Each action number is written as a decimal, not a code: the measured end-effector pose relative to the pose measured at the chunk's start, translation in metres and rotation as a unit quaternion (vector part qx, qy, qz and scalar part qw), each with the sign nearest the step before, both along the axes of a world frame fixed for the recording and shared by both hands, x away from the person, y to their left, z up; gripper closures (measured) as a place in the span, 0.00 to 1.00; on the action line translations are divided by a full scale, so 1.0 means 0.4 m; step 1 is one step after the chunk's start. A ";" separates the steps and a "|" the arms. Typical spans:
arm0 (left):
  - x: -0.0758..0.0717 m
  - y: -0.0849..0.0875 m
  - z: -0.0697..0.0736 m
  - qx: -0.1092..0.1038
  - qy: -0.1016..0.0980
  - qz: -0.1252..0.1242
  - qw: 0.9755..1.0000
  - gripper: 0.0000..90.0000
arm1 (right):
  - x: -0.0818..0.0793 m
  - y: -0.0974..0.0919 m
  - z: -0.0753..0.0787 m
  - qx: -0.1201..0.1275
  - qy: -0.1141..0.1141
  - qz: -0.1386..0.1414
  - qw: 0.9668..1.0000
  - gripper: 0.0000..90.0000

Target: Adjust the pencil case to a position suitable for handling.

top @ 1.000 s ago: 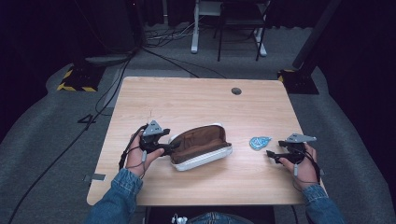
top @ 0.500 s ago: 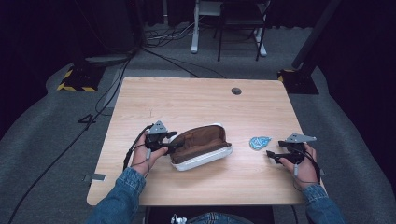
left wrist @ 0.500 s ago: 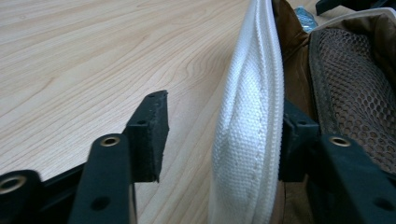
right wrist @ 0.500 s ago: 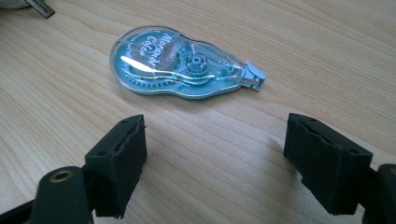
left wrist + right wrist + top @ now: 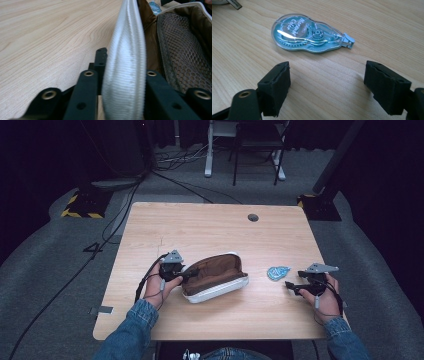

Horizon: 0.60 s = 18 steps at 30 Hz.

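Brown fabric lines the open pouch (image 5: 215, 276), whose outer shell and rim are white and ribbed; a dark mesh pocket (image 5: 183, 62) is seen inside it in the left gripper view. The pouch is laid on its side on the wooden counter (image 5: 210, 230), with its opening turned up and away from the person. Its long axis is set roughly across the counter, its right end a little farther from the person than its left. The left end of the white rim (image 5: 126, 70) is pinched between the jaws of the left gripper (image 5: 186, 274), which are closed narrowly on it, one jaw outside the wall and one inside. That gripper is held in the person's left hand (image 5: 159, 287), and a denim sleeve (image 5: 127, 335) is seen behind it.

Just ahead of the right gripper (image 5: 289, 285), a small correction tape dispenser (image 5: 309, 33) of clear blue plastic is laid flat on the counter, apart from the jaws and untouched by them. Printed lettering is carried on its rounded body, and its narrow tip is pointed to the right in the right gripper view. The right jaws are spread wide, with only bare wood between them. The dispenser (image 5: 277, 272) is placed between the pouch and the right jaws, near both and touching neither.
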State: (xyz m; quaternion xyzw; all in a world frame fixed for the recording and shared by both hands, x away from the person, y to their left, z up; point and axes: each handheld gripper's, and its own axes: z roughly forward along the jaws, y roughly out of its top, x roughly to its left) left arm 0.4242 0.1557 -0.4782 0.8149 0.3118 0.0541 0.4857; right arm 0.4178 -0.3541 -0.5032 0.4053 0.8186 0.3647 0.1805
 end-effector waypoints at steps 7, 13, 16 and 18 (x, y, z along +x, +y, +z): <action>0.001 0.001 0.000 -0.006 0.004 -0.015 1.000 0.93 | 0.000 0.000 0.000 0.000 0.000 0.000 1.000 0.24; -0.003 0.002 0.009 -0.014 0.009 -0.018 1.000 0.95 | 0.000 0.000 0.000 0.000 0.000 0.000 1.000 0.24; -0.006 0.001 0.014 -0.013 0.010 -0.019 1.000 0.95 | 0.000 0.000 0.000 0.000 0.000 0.000 1.000 0.24; -0.010 -0.001 0.020 -0.013 0.013 -0.020 1.000 0.95 | 0.000 0.000 0.000 0.000 0.000 0.000 1.000 0.24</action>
